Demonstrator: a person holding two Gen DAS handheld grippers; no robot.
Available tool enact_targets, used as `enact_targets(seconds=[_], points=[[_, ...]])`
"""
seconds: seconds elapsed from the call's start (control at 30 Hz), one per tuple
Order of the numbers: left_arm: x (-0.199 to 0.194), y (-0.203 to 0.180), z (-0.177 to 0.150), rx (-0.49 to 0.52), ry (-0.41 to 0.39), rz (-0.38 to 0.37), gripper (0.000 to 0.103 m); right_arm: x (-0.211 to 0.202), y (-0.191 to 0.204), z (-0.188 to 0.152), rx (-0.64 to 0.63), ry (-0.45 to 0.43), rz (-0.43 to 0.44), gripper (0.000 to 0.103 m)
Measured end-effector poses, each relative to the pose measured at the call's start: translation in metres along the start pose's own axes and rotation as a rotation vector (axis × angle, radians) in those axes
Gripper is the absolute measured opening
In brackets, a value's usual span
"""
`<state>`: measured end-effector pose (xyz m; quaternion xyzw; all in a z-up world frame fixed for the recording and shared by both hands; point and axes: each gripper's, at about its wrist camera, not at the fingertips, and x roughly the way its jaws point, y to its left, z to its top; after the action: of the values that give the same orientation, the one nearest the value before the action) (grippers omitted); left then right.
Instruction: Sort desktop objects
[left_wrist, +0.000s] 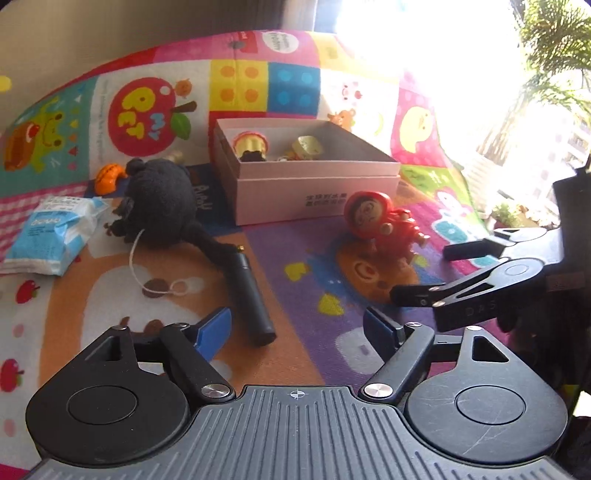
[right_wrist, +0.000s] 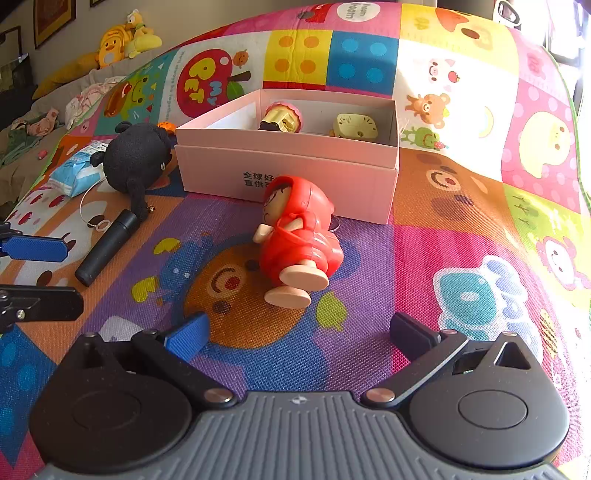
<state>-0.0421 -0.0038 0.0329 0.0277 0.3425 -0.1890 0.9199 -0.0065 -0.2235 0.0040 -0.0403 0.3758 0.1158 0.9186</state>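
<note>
Both grippers, left gripper (left_wrist: 297, 328) and right gripper (right_wrist: 297, 334), have jaws apart, empty. Only the right wrist view catches the yellow plush toys (right_wrist: 125, 37); the orange toy (left_wrist: 107, 177) shows fully only in the left.

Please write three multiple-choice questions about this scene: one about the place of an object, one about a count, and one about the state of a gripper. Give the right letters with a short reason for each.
1. Where is the red hooded doll?
A. inside the pink box
B. on the mat in front of the pink box
C. on top of the black plush toy

2. How many items show inside the pink box?
A. none
B. two
C. five

3. What is the state of the right gripper?
A. open and empty
B. shut on the black cylinder
C. shut on the doll

Answers:
1 B: the doll lies on its side on the play mat, just outside the box's front wall.
2 B: only a pink and gold toy and a pale yellow toy show in it.
3 A: its fingers stand wide apart with nothing between them; the black cylinder lies untouched on the mat.
</note>
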Motion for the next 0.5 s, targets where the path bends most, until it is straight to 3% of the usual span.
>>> enact_targets(seconds=[0.27,0.4,0.5], points=[[0.0019,-0.0035,-0.0094,0.052,0.039,0.005,0.060,0.0003,0.0008,0.0000,0.000,0.000,0.000,0.103],[0.0078,-0.0052,-0.0095,0.093,0.041,0.061,0.049,0.0004,0.0008,0.0000,0.000,0.000,0.000,0.103],[0.0070,-0.0004,-0.0100,0.130,0.040,0.117,0.048,0.0005,0.0009,0.0000,0.000,0.000,0.000,0.103]])
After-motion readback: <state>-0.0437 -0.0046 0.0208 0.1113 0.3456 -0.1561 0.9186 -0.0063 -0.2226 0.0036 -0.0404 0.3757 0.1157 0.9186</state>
